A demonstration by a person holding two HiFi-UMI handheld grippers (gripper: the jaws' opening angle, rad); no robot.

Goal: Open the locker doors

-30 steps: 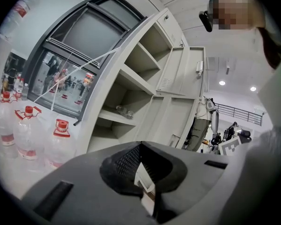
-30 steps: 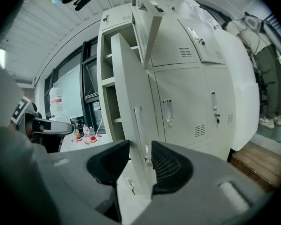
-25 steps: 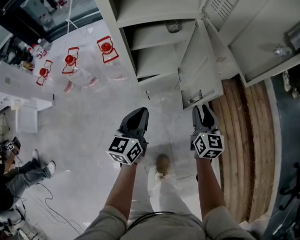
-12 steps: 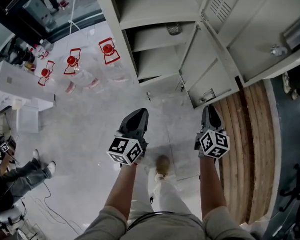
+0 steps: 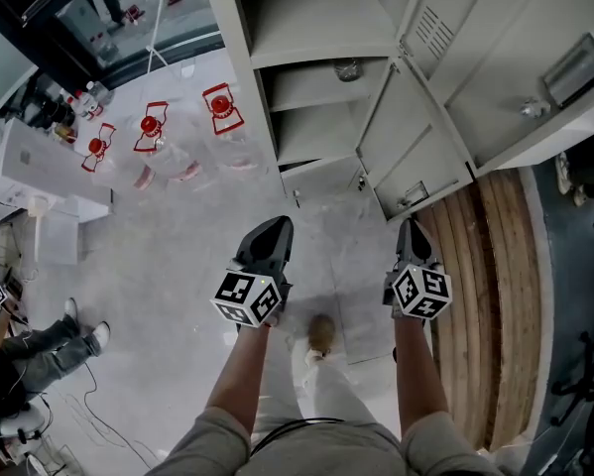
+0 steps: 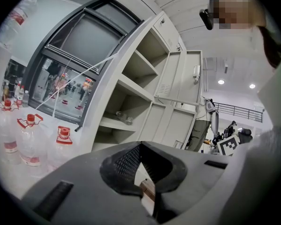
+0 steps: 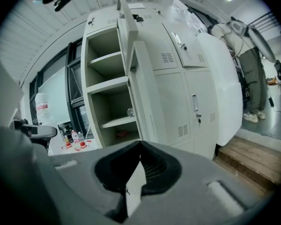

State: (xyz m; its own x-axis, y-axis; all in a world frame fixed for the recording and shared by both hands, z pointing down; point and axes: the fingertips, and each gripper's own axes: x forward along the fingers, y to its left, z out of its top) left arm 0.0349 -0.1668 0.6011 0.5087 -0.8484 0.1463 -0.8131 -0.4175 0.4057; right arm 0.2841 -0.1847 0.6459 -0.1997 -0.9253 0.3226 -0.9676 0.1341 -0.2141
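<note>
**Right hand-held gripper**: your jaws have just been closing and now sit pressed together with nothing between them. The gripper hangs clear of the lower door and touches nothing.

**Lower door**: a second ago it stood swung out toward this gripper's tips. Now it lies further round, ahead and slightly right of the tips, nearly flat against the closed lockers beyond. By my reading, you let it go at the end of its swing.

**Upper door**: ahead and further right of the same gripper, also swung wide.

**Locker**: its shelves are bared, ahead and between your two grippers.

**Left hand-held gripper**: jaws together, empty, unmoved, well short of the locker.

**Task standing**: both doors of this column appear open. The closed lockers to the right of your right gripper would come next, if they count.
</note>
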